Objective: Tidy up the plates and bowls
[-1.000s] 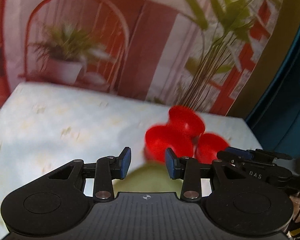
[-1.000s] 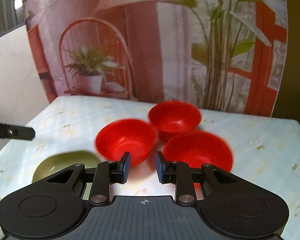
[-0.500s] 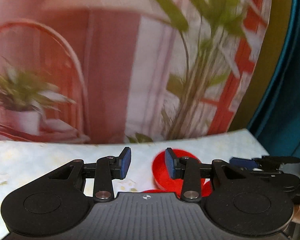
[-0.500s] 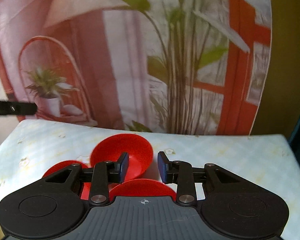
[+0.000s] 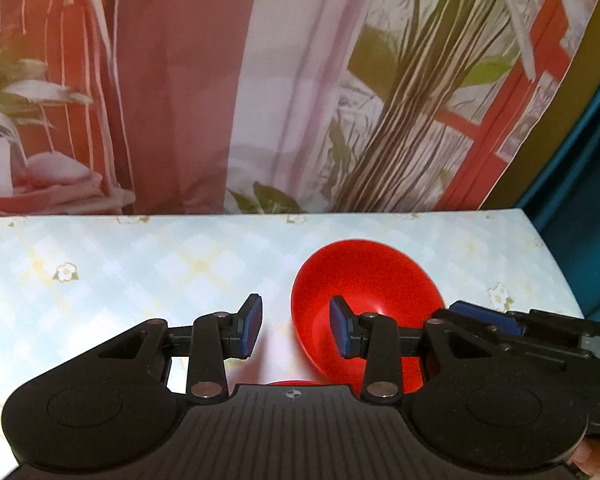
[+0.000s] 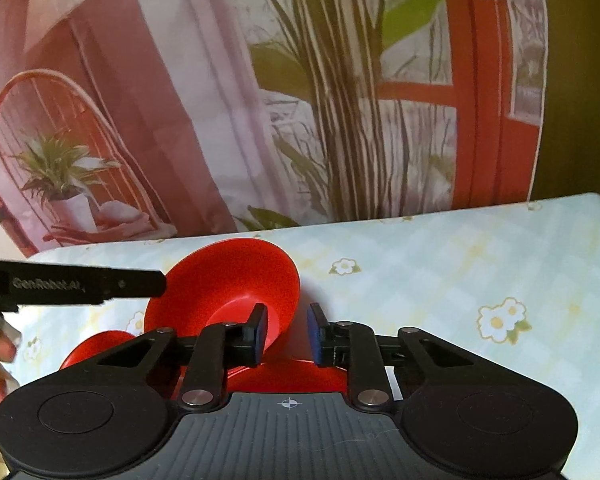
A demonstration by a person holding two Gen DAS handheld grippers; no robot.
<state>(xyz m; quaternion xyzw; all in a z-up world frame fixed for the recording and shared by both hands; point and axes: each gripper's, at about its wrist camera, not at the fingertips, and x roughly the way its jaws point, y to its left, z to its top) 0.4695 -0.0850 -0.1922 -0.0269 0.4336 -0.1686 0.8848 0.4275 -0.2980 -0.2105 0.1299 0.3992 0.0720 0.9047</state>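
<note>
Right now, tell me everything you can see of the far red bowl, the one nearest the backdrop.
The far red bowl is glossy, plastic-looking, round with a flared wall and flat bottom. It is empty and tilted, its opening turned toward the cameras, on the floral tablecloth. The left tool straddles its left rim with open jaws; whether either pad touches is unclear. The right tool stands at its right rim, jaws just closing, nothing between them.

Floral checked tablecloth (image 5: pixel 140 264), printed backdrop (image 6: pixel 220 100) of plants and curtains, teal curtain (image 5: pixel 596 152)
</note>
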